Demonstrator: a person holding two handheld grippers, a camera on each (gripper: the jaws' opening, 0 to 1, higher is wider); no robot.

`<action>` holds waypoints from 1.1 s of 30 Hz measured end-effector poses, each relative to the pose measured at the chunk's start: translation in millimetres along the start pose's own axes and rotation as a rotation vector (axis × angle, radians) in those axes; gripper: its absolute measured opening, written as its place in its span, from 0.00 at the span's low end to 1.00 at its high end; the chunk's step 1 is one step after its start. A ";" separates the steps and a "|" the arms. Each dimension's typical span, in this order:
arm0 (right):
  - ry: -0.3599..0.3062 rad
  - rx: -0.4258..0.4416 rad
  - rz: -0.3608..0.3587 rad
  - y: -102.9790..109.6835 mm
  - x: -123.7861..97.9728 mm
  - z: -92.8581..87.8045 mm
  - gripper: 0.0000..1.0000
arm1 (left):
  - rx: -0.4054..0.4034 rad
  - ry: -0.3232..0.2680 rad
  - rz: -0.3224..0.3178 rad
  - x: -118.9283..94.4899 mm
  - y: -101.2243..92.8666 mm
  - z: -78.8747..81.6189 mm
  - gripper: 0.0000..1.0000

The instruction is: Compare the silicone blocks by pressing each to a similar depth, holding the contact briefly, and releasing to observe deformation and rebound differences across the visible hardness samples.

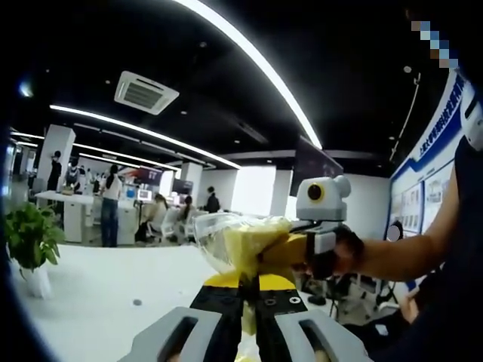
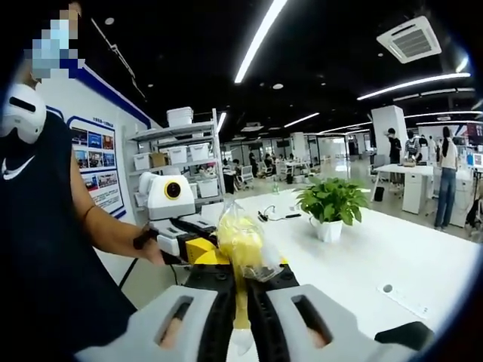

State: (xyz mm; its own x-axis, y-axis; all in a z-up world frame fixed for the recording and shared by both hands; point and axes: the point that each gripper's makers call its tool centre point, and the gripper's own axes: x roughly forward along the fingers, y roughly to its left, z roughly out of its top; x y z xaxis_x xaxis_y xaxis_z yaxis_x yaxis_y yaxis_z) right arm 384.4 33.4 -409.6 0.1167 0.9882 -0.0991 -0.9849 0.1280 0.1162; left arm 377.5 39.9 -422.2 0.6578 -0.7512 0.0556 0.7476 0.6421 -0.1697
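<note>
Bag (image 1: 241, 243) of clear plastic with something yellow inside hangs in the air between your two tongs, well above the white table (image 2: 392, 256), and both grip it. In the left gripper view your left tongs (image 1: 247, 305) are pressed together on its lower tail, with the right tongs (image 1: 281, 253) pinching it from the far side. In the right gripper view your right tongs (image 2: 241, 302) are likewise closed on the bag (image 2: 240, 245), its long axis running up along the jaws, and the left tongs (image 2: 198, 249) meet it from the left. Whether the yellow contents are the silicone blocks, I cannot tell.
</note>
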 end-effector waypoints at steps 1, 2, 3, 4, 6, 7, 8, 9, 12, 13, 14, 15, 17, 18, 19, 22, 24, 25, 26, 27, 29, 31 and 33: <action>-0.001 -0.001 0.001 -0.1 -0.4 0.4 0.00 | -0.002 -0.001 -0.002 0.2 -0.2 0.4 0.02; -0.002 -0.001 0.001 0.2 -0.7 0.8 0.00 | -0.005 -0.001 -0.004 0.4 -0.4 0.8 0.02; -0.004 0.000 0.001 0.1 -1.1 1.1 0.00 | 0.000 -0.001 -0.005 0.4 -1.3 1.3 0.02; -0.004 0.002 0.001 0.9 -1.3 1.1 0.00 | 0.003 -0.001 -0.006 0.6 -1.7 1.5 0.02; -0.006 0.002 -0.001 1.0 -1.7 1.0 0.00 | 0.010 0.001 -0.005 1.1 -2.1 1.2 0.02; -0.005 0.005 -0.002 1.2 -2.2 0.3 0.00 | 0.010 0.003 -0.008 0.9 -2.1 1.0 0.02; -0.006 0.006 -0.002 1.7 -2.3 0.4 0.00 | 0.011 0.003 -0.010 0.9 -2.2 1.0 0.02; -0.007 0.005 -0.002 2.0 -2.6 0.4 0.00 | 0.014 0.004 -0.012 1.1 -2.3 0.6 0.02; -0.003 0.004 -0.005 2.7 -3.9 -0.4 0.00 | 0.014 0.006 -0.015 2.0 -3.1 -0.1 0.02; -0.002 0.005 -0.005 2.9 -4.1 -0.5 0.00 | 0.012 0.007 -0.017 2.3 -3.8 -0.2 0.03; -0.001 0.005 -0.005 3.2 -4.9 -0.4 0.00 | 0.008 0.006 -0.020 2.5 -4.4 -0.1 0.03; 0.001 0.003 -0.005 3.7 -5.3 -0.5 0.00 | 0.003 0.005 -0.023 2.4 -4.7 -0.2 0.03; 0.006 -0.004 -0.009 4.1 -5.5 -0.6 0.00 | 0.003 0.003 -0.026 2.4 -5.1 -0.5 0.03; 0.008 -0.007 -0.010 3.9 -5.6 -0.4 0.00 | 0.002 0.002 -0.027 2.5 -5.3 -0.3 0.03; 0.008 -0.008 -0.011 3.9 -5.7 -0.2 0.00 | 0.004 0.001 -0.027 2.4 -5.4 -0.1 0.03; 0.008 -0.009 -0.013 4.0 -5.7 0.8 0.00 | 0.005 -0.001 -0.028 2.8 -5.0 0.5 0.03; 0.012 -0.011 -0.009 4.3 -5.9 1.0 0.00 | 0.006 0.000 -0.028 2.9 -5.0 0.7 0.03; 0.012 -0.018 -0.010 4.8 -6.2 1.4 0.00 | 0.007 -0.002 -0.029 2.8 -5.5 1.0 0.03; 0.012 -0.026 -0.012 6.4 -6.4 2.3 0.00 | 0.016 -0.005 -0.031 2.8 -6.0 1.9 0.03; 0.013 -0.029 -0.013 6.8 -7.0 3.0 0.00 | 0.015 -0.006 -0.034 2.4 -7.3 2.3 0.03; 0.010 -0.029 -0.015 6.5 -7.3 3.8 0.00 | 0.036 -0.009 -0.036 3.1 -8.0 3.1 0.03; 0.005 -0.024 -0.021 5.1 -8.2 4.3 0.00 | 0.051 -0.011 -0.037 4.5 -8.2 3.6 0.02; -0.003 -0.012 -0.022 3.4 -9.5 4.9 0.00 | 0.052 -0.011 -0.036 5.7 -8.7 4.5 0.02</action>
State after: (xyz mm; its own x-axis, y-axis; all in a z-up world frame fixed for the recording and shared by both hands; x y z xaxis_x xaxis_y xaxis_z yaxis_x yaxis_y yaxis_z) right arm 380.5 24.8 -403.4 0.1386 0.9854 -0.0990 -0.9836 0.1486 0.1023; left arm 375.2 30.7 -415.9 0.6312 -0.7723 0.0718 0.7743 0.6221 -0.1162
